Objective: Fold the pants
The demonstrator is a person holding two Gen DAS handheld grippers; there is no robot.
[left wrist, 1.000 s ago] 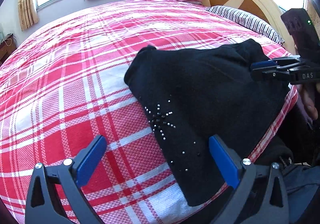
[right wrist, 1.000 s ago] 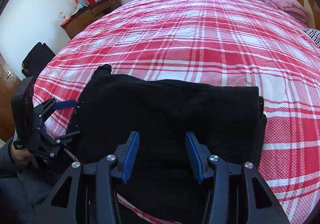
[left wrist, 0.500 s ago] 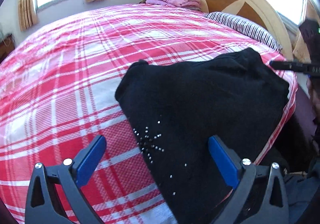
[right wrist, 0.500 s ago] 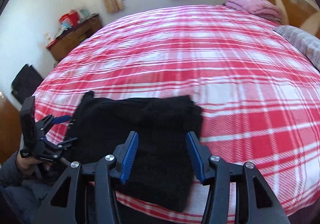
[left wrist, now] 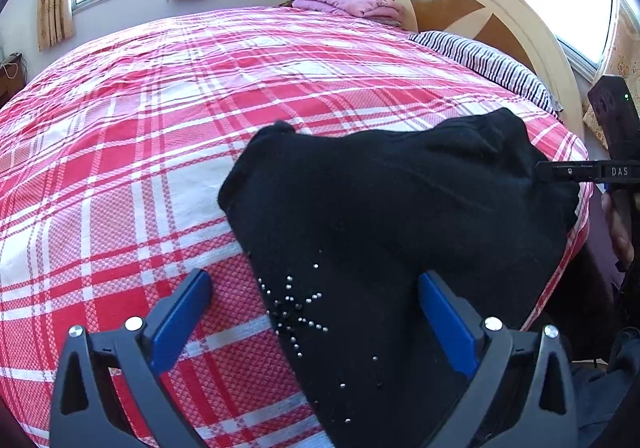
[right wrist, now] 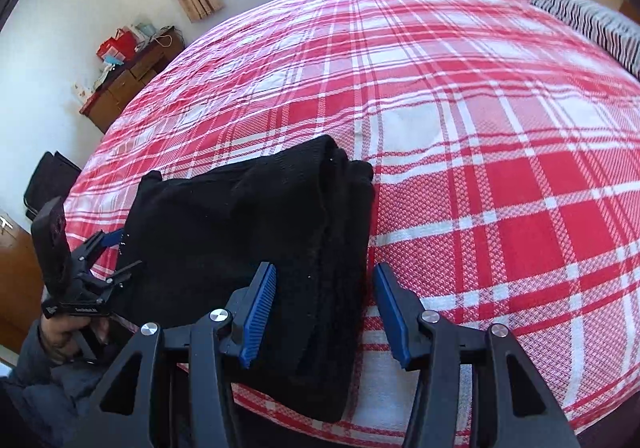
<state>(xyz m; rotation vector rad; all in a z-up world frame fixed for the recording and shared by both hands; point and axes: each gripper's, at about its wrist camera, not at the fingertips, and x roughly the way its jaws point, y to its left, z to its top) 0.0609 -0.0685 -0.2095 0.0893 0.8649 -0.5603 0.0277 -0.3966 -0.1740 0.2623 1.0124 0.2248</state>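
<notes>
Pants: the black pants (left wrist: 400,216) are lying near the front edge of the bed (left wrist: 160,128), gathered into a compact stacked bundle, with one studded part (left wrist: 296,312) trailing toward the bed's edge
Fold so far: layers are sitting on top of one another (right wrist: 328,232), so at least one fold is looking done; the bundle is lumpy and its edges are not lining up
Left hand-held gripper: the left hand-held gripper (left wrist: 316,320) is hovering with its jaws spread wide, straddling the studded part and gripping nothing
Right hand-held gripper: the right hand-held gripper (right wrist: 326,308) is standing with a moderate gap between its jaws, over the bundle's right edge and holding nothing that I can make out
Progress: judging by the stack, the task is nearing its end
Left to do: probably tucking the trailing part in, squaring the edges and flattening the pile
Surroundings: a pink folded blanket (left wrist: 348,0) and a striped pillow (left wrist: 488,64) are resting well apart from the pants, by the headboard (left wrist: 480,0)
</notes>
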